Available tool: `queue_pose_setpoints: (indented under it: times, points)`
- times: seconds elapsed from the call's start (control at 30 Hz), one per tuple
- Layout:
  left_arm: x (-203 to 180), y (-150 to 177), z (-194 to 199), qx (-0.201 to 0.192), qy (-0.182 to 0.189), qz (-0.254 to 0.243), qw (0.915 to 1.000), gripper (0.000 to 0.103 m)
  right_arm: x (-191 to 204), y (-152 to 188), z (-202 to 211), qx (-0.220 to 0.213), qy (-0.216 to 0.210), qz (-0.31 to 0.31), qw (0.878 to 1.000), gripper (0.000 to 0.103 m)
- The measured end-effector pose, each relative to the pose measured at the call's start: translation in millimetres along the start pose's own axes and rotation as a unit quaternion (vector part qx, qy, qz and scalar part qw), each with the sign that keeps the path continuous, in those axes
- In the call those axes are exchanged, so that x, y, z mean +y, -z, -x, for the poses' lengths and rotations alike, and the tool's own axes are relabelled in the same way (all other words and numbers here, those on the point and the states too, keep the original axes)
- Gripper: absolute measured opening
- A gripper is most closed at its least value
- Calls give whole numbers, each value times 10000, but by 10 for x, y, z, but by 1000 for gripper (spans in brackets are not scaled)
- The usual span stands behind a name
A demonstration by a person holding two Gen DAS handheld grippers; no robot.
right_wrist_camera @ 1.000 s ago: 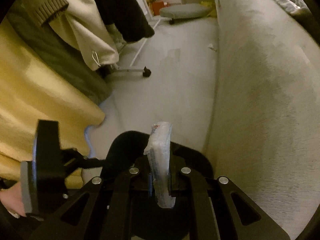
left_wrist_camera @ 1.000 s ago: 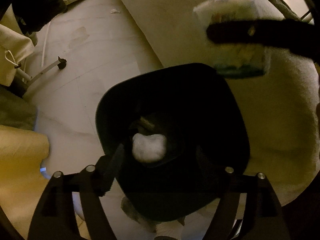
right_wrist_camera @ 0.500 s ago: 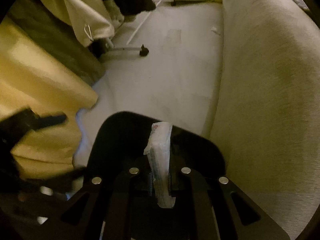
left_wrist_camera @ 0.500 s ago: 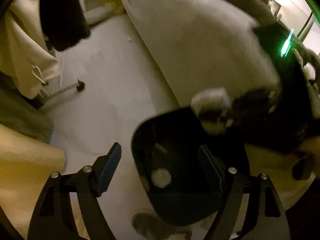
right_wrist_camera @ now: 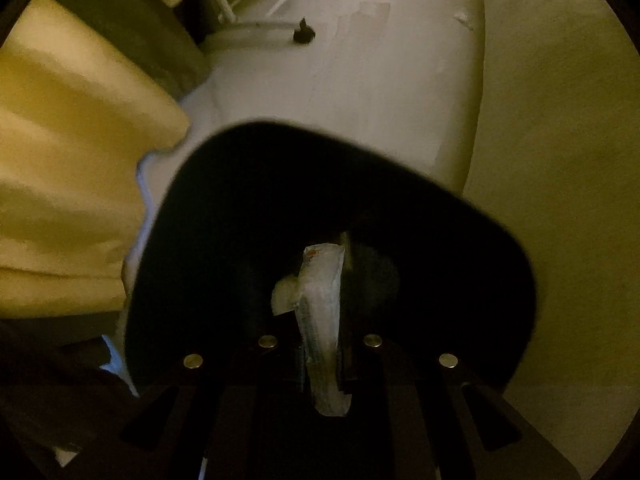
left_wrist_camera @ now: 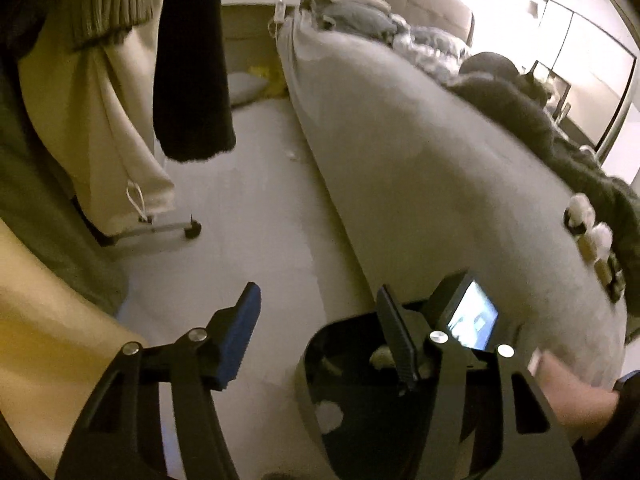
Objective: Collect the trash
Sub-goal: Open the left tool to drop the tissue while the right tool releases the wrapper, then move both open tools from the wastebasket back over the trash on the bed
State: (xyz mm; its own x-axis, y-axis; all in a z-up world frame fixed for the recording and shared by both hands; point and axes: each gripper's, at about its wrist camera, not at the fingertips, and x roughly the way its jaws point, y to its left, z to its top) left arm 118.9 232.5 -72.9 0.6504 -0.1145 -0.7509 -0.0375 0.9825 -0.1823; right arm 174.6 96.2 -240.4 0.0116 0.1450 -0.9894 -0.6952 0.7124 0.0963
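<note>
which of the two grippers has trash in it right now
The right gripper: its fingers pinch a flat white plastic wrapper above the black bin. The left gripper is closing on nothing.

Left hand-held gripper (left_wrist_camera: 320, 332) empty, jaws closing, right hand-held gripper (right_wrist_camera: 320, 320) clamped, pointing straight down

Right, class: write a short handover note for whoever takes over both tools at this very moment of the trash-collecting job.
Right tool: shut on the flat, clear plastic wrapper, pointing down into the black plastic bin.
Left tool: nothing between its pads, jaws closing, raised beside the bin.
Done: crumpled white paper wads already lie in the bin.
Left: release the wrapper into the bin, then check for more; a small white scrap lies on the pale floor by the grey bed.
</note>
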Motion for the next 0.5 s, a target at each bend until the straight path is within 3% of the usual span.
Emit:
queue_pose_setpoints:
  times: [0.23, 0.3, 0.37, 0.5]
  points:
    - [-102, -129, 217, -487, 77, -135, 9987, 63, 19, 48, -65, 182, 103, 38, 9998, 13]
    - [-116, -159, 272, -555, 105, -72, 9984, 63, 11, 68, -47, 220, 112, 22, 9997, 18]
    - [-114, -205, 299, -629, 113, -5, 9980, 63, 13, 64, -30, 212, 161, 12, 9996, 42]
    - [-150, -300, 367, -797, 131, 78, 9967, 65, 17, 115, 87, 150, 131, 44, 9998, 44]
